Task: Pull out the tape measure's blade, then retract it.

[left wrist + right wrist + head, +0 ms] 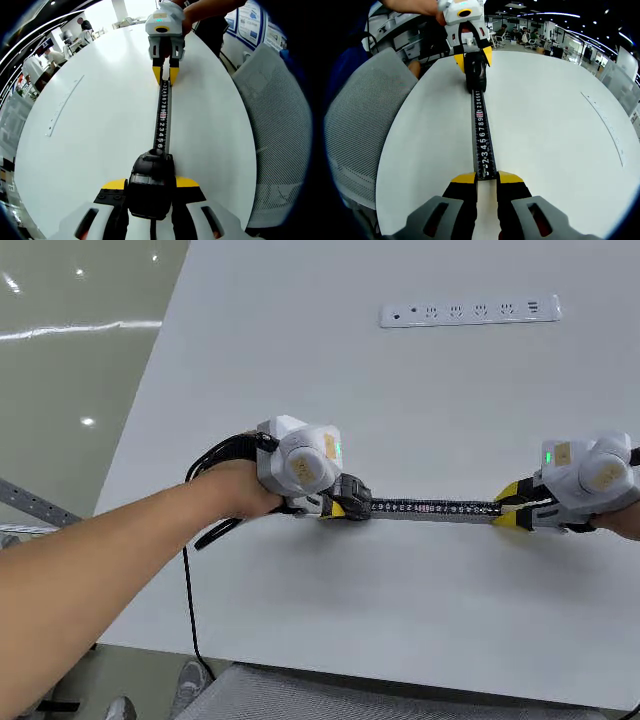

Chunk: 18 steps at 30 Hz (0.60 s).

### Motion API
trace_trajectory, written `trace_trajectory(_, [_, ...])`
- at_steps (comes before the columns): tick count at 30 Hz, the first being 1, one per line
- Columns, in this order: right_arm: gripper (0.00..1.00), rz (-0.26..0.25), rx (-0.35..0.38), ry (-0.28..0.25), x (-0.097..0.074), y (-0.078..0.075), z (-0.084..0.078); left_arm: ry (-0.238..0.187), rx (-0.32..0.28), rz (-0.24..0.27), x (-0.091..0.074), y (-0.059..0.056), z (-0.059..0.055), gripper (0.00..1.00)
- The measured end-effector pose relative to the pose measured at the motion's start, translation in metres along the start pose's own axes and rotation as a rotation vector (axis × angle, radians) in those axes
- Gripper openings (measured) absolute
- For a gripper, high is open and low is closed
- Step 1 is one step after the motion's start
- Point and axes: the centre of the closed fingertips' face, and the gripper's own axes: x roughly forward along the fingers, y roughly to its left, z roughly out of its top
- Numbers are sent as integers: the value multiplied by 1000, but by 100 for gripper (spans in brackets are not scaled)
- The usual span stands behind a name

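A black tape measure case (pixel 351 498) lies on the white table (pixel 300 360), and my left gripper (pixel 334 508) is shut on it (pixel 152 185). Its dark blade (pixel 432 508) with white numbers runs out flat along the table to the right. My right gripper (pixel 510 505) is shut on the blade's end (pixel 486 175). In the left gripper view the blade (pixel 162 117) stretches away to the right gripper (pixel 165 76). The right gripper view has the blade (pixel 481 132) leading to the case (pixel 474 70) between the left gripper's yellow-tipped fingers (pixel 458 61).
A white power strip (pixel 470 311) lies at the far side of the table. A black cable (pixel 190 585) hangs off the near left edge. A grey mesh chair back (pixel 300 695) stands just below the table's near edge. People sit at desks far behind.
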Motion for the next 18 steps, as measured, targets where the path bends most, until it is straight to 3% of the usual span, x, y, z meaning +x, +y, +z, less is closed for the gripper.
trace_trajectory(18, [9, -12, 26, 32, -16, -11, -27, 5, 5, -1, 0, -1, 0, 29])
